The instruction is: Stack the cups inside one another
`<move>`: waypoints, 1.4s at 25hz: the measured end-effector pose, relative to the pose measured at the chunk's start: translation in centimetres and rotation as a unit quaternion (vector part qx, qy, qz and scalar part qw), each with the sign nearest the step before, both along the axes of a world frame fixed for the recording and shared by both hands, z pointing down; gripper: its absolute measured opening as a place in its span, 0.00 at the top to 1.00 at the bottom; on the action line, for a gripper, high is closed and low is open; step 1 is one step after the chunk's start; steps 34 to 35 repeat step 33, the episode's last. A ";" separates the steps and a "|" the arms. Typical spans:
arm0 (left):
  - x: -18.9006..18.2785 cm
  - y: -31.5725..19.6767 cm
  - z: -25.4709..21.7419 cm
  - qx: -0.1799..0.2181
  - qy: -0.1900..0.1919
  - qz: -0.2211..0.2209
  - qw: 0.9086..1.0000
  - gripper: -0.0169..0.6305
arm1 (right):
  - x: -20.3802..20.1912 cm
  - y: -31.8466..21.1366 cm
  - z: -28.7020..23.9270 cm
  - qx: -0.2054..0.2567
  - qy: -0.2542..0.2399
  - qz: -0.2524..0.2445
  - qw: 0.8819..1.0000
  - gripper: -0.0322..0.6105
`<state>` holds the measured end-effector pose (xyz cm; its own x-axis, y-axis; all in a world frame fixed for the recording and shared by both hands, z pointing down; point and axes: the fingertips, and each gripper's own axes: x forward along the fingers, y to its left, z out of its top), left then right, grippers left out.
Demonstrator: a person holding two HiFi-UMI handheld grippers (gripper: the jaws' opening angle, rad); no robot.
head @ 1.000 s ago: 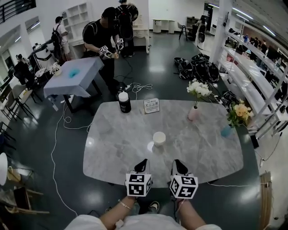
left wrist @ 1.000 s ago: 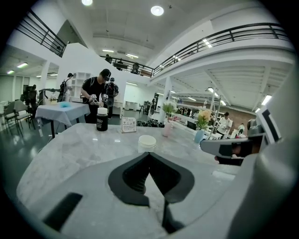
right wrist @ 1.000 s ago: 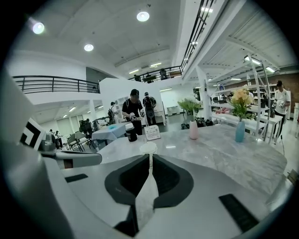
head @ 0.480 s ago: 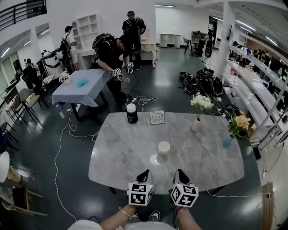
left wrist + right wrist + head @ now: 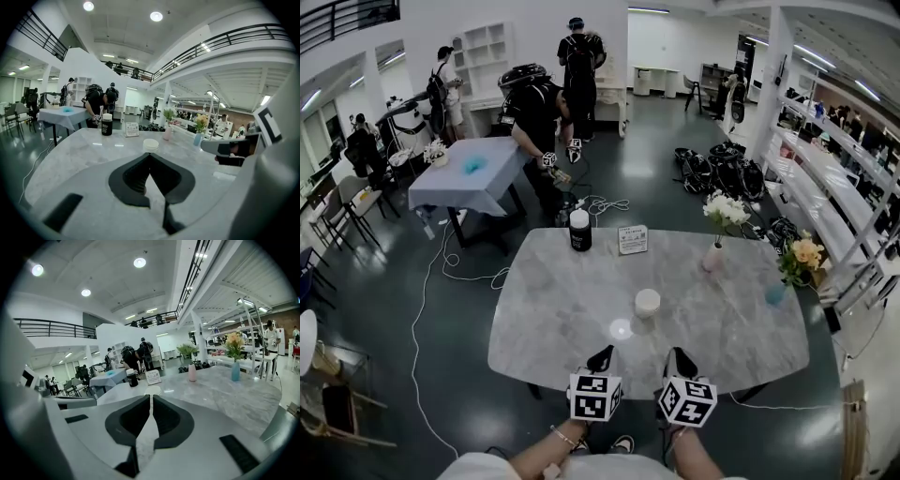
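Nearest, over the near edge of the marble table (image 5: 546, 323), the left gripper (image 5: 601, 355) and the right gripper (image 5: 678, 358) are held side by side with a gap between them, both pointed away across the tabletop and tipped slightly downward. Seen in the left gripper view, the left gripper's jaws are closed tip against tip, and nothing is gripped between them. The right gripper's jaws, in its own view, are drawn together to a thin slit and are likewise empty. Beyond both grippers, well clear of them and near the middle of the table, a white cup (image 5: 647, 302) is seen standing upright, touched by neither gripper; whether other cups are nested inside it cannot be told. It is lined up roughly ahead of the space between the two grippers. Farther back, at the far edge, a black bottle with a white cap (image 5: 579, 230) is set just left of a small sign card (image 5: 632, 239). To the right, a pink vase of white flowers (image 5: 713, 255) is placed, and at the right rim a blue vase of yellow flowers (image 5: 775, 293). Past the table, a smaller table under a pale cloth (image 5: 461, 178) is attended by people in dark clothes.
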<state>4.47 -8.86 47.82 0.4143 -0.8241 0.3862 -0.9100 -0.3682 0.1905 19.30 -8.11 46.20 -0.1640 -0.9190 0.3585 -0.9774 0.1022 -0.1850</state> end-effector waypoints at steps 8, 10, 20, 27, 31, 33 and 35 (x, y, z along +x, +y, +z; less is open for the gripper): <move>-0.2 0.4 0.3 -0.002 -0.001 0.005 1.000 0.98 | -0.4 0.5 0.2 -0.005 0.012 -0.001 1.000 0.94; -0.3 0.6 0.5 -0.004 -0.001 0.005 1.000 0.98 | -0.3 0.9 0.7 -0.012 0.020 -0.001 1.000 0.94; -0.9 0.4 0.4 -0.009 0.004 0.000 1.000 0.98 | -0.4 0.7 0.1 -0.014 0.029 -0.002 0.999 0.94; -1.4 0.2 0.5 -0.007 0.006 -0.009 1.000 0.98 | -0.9 0.6 0.3 -0.013 0.029 -0.010 0.999 0.94; -1.5 0.1 0.6 -0.009 0.007 -0.010 1.000 0.98 | -0.8 0.4 0.3 -0.013 0.024 -0.009 1.000 0.94; -1.5 0.0 0.7 -0.010 0.007 -0.010 1.000 0.98 | -0.8 0.3 0.4 -0.013 0.020 -0.007 1.000 0.94; -1.5 0.0 0.7 -0.010 0.007 -0.010 1.000 0.98 | -0.8 0.3 0.4 -0.013 0.020 -0.007 1.000 0.94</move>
